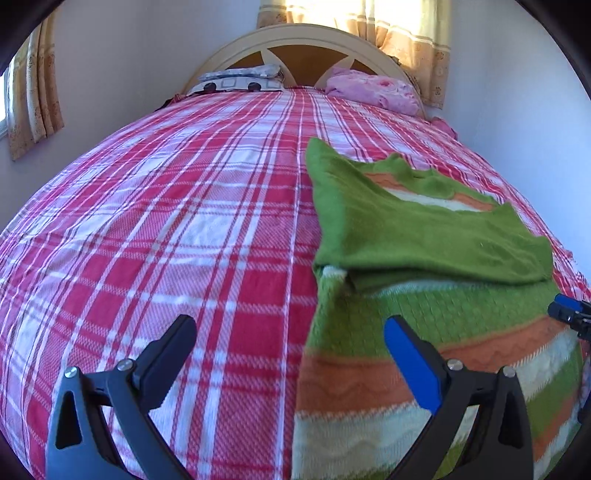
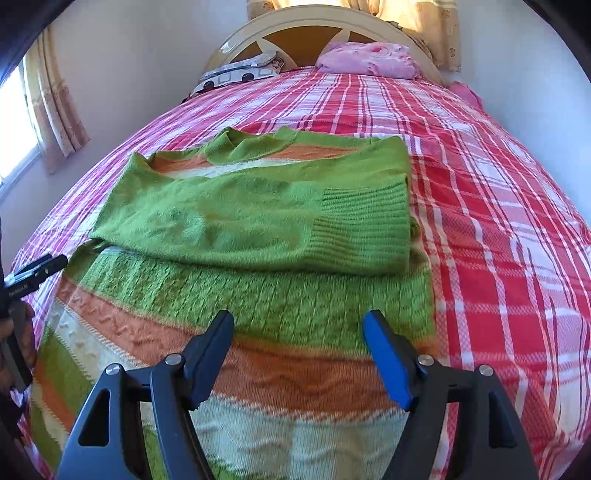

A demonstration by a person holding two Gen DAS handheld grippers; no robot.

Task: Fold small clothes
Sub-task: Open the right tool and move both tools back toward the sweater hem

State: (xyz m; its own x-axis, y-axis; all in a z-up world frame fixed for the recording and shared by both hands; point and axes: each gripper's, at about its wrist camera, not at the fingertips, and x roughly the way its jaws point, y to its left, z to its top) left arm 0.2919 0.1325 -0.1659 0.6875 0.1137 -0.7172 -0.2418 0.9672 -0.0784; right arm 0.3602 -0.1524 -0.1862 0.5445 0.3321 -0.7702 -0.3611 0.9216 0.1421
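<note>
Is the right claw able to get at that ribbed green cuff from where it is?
Probably yes: the right claw is open above the sweater, and nothing lies between it and the ribbed cuff.

Red plaid bedspread (image 1: 166,229); pink pillow (image 2: 369,59), patterned pillow (image 1: 236,79) against arched headboard (image 1: 295,35); curtains (image 1: 417,40).
</note>
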